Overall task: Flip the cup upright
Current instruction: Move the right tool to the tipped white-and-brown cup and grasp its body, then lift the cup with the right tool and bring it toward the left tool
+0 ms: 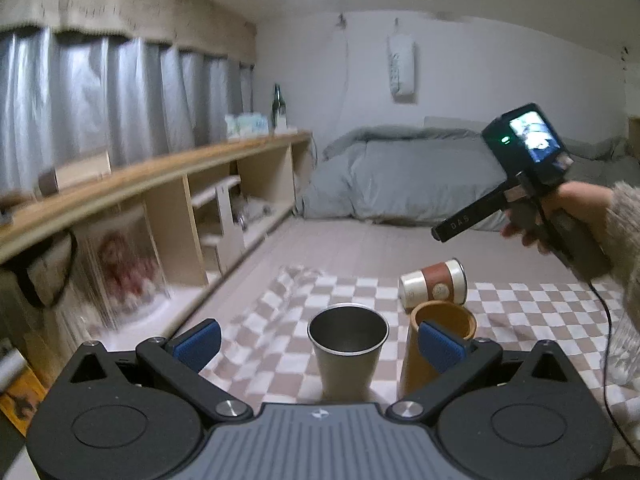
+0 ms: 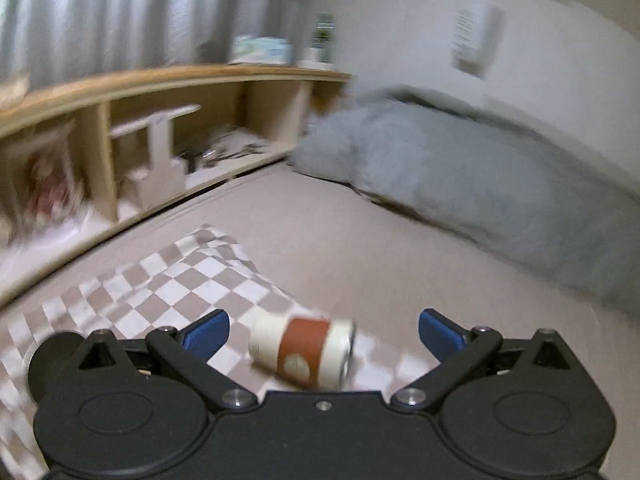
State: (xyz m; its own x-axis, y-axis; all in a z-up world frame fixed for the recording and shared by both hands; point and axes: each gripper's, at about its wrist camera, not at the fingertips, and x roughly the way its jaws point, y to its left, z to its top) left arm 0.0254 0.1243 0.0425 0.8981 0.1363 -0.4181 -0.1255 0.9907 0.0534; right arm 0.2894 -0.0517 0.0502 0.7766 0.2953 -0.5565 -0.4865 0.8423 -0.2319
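A white cup with a red-brown sleeve (image 1: 434,286) lies on its side on the checkered cloth (image 1: 280,344). In the right wrist view the same cup (image 2: 302,350) lies between and just ahead of my open right gripper (image 2: 324,336), untouched. A steel cup (image 1: 347,350) and a tan cup (image 1: 438,346) stand upright in front of my open, empty left gripper (image 1: 320,346). The right gripper's body (image 1: 520,168) is held in a hand above the lying cup in the left wrist view.
A low wooden shelf (image 1: 168,172) runs along the left. A grey duvet (image 1: 400,176) lies at the back of the bed. A black cable (image 1: 608,320) hangs at the right. A clear glass (image 1: 626,352) stands at the right edge.
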